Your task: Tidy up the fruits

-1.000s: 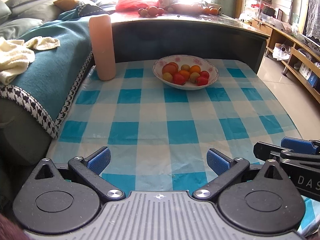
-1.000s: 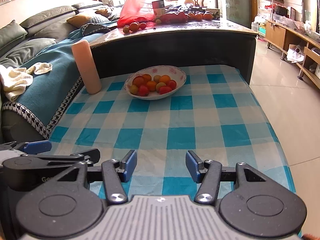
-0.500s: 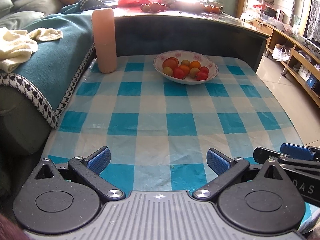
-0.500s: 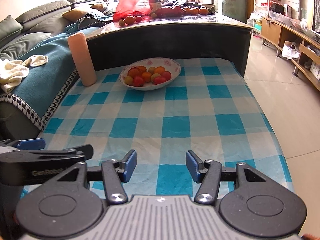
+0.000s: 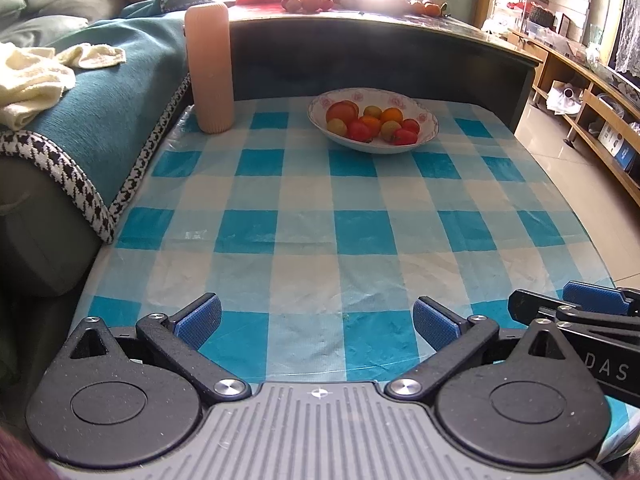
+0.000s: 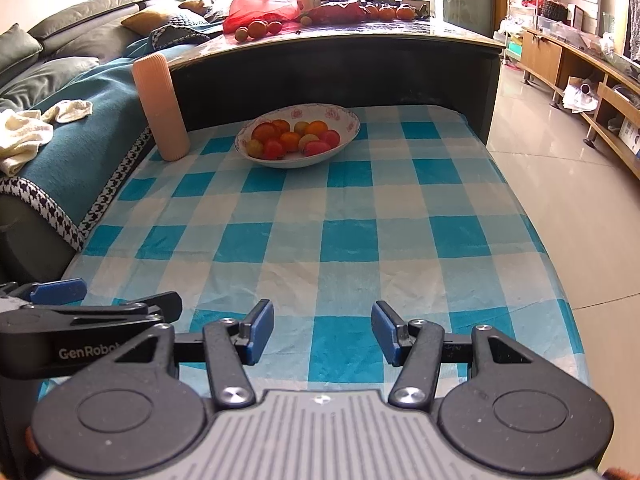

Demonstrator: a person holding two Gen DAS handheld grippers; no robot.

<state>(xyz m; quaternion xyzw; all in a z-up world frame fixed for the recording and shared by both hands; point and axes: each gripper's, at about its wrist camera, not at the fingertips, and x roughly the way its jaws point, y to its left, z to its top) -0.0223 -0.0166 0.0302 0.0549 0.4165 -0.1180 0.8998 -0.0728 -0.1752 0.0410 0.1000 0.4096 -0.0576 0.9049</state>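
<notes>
- Left tongs [image 5: 316, 320] hovering over the near edge of the desk [image 5: 304, 216] with the blue-and-white checked cloth, blue pads spread wide, nothing between them.
- Right tongs [image 6: 323, 332] hanging just beside the left ones, pads apart, gripping nothing.
- White floral-rimmed ceramic bowl [image 5: 424, 136] sitting at the far side of the desk, well apart from both tongs.
- Small red, orange and yellow fruits [image 5: 370, 124] lying piled inside the bowl.
- Tall peach ribbed cylinder [image 5: 209, 68] standing upright to the left of the bowl, near the teal-covered sofa [image 5: 100, 112].
- More loose fruits [image 6: 256, 30] lying on the dark raised counter [image 6: 360, 64] behind the desk, beside a red plastic bag [image 6: 260, 0].
</notes>
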